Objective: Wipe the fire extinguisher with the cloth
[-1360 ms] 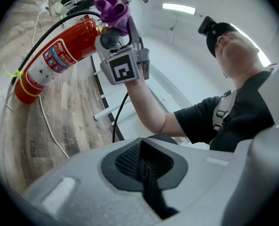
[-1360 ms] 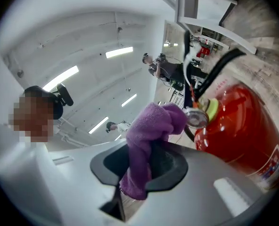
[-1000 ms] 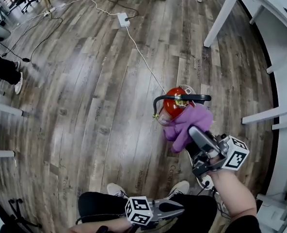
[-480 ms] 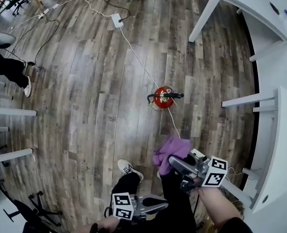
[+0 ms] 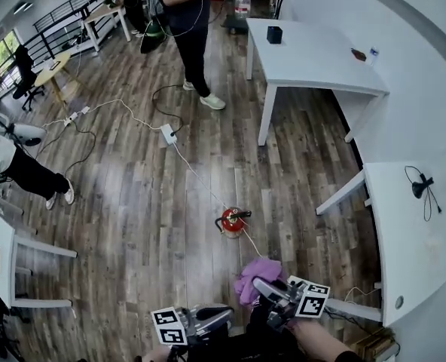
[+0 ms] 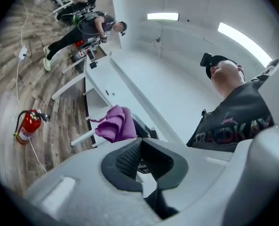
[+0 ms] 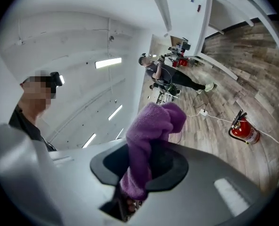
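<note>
The red fire extinguisher (image 5: 233, 222) stands upright on the wood floor, with a white cable running past it. It also shows small in the left gripper view (image 6: 28, 126) and the right gripper view (image 7: 243, 130). My right gripper (image 5: 262, 285) is held up, well off the extinguisher, and is shut on the purple cloth (image 5: 255, 275). The cloth (image 7: 151, 131) bunches up out of the right gripper (image 7: 137, 173). My left gripper (image 5: 212, 317) hangs low beside it, its jaws (image 6: 138, 157) closed together with nothing in them. The cloth (image 6: 115, 124) shows beyond it.
A white table (image 5: 313, 55) stands at the back and another (image 5: 411, 232) at the right. A power strip (image 5: 167, 133) and cables lie on the floor. One person (image 5: 189, 21) stands at the back, another (image 5: 27, 176) at the left.
The right gripper has lifted the cloth off the extinguisher and drawn back. The view has risen, so the extinguisher now looks small and farther away.
</note>
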Motion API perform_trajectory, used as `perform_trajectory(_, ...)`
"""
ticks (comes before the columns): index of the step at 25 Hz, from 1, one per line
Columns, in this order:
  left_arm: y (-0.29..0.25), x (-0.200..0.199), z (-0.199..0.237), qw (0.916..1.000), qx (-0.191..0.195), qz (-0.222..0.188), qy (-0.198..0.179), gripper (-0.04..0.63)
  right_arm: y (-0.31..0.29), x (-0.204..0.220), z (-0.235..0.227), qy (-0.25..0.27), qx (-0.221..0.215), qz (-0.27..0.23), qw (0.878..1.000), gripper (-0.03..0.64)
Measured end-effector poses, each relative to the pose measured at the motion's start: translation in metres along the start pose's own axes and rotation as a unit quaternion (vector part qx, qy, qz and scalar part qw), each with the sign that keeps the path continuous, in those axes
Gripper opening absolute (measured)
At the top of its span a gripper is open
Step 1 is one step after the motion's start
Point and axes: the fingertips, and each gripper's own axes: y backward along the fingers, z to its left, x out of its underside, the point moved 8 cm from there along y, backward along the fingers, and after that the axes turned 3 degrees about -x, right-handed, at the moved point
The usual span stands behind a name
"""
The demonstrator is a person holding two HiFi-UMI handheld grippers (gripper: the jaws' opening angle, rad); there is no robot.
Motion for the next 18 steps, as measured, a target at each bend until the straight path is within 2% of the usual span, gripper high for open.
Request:
perform_trajectory(2,-0.007,-0.011,-0.01,0.9992,-0.024,-0.016,-0.027,0.0,0.006,-0.013,0.008,0.008,-0.019,0.003,1.0,0.087)
perform_trajectory(5,-0.021,-0.016,-0.023,0.9964,-0.052,-0.05,-0.044,0.0,0.011,-0.028,0.014,0.009,-0.049,0.025,0.998,0.087)
perform_trajectory(10,-0.024,-0.013,-0.039,0.9873,-0.092,-0.105,-0.076,0.0,0.02,-0.028,0.017,0.018,-0.078,0.076,0.994,0.087)
perform_trajectory(18,-0.001,-0.009,-0.047,0.9849,-0.101,-0.119,-0.075,0.0,0.018,-0.011,0.037,0.011,-0.07,0.073,0.995,0.087)
